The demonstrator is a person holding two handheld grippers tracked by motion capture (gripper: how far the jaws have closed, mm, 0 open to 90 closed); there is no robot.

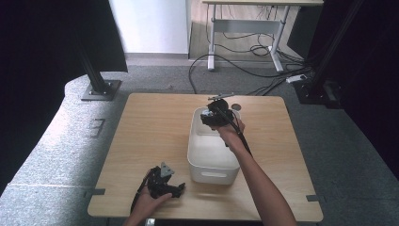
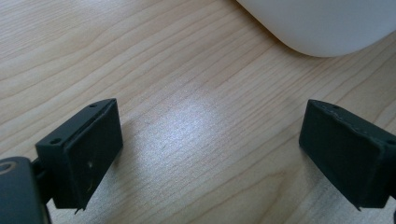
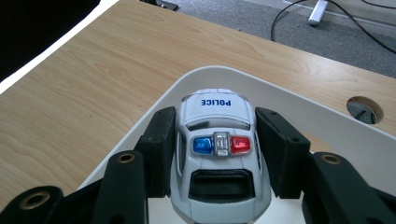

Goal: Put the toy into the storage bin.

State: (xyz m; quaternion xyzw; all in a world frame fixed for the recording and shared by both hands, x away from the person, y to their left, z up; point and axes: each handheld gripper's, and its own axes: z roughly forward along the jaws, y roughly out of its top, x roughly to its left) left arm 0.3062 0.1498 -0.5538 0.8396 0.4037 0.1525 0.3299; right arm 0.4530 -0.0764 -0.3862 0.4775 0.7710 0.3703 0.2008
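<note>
Your right gripper is clamped on a white toy police car: one black jaw presses each side of the body, roughly at the doors. The car's roof faces the right gripper view's camera, with a blue and red light bar across it and "POLICE" in blue on the end pointing away from you. You hold it over the far end of the white plastic bin, inside the line of the rim; the curved far corner of the bin sits just past the car's nose. Whether the wheels touch the bin floor can't be told.

In the high view, your right gripper sits at the far end of the bin, forearm reaching in over the bin's right side. The bin stands lengthwise near the middle of the wooden table, handle cutout on the near wall. A round cable hole in the tabletop lies just beyond the bin's far right corner.

Your left gripper rests low at the table's near edge, just left of the bin's near corner. Its jaws stand wide apart with nothing between them, bare wood under them, and the bin's rounded corner ahead of them.
</note>
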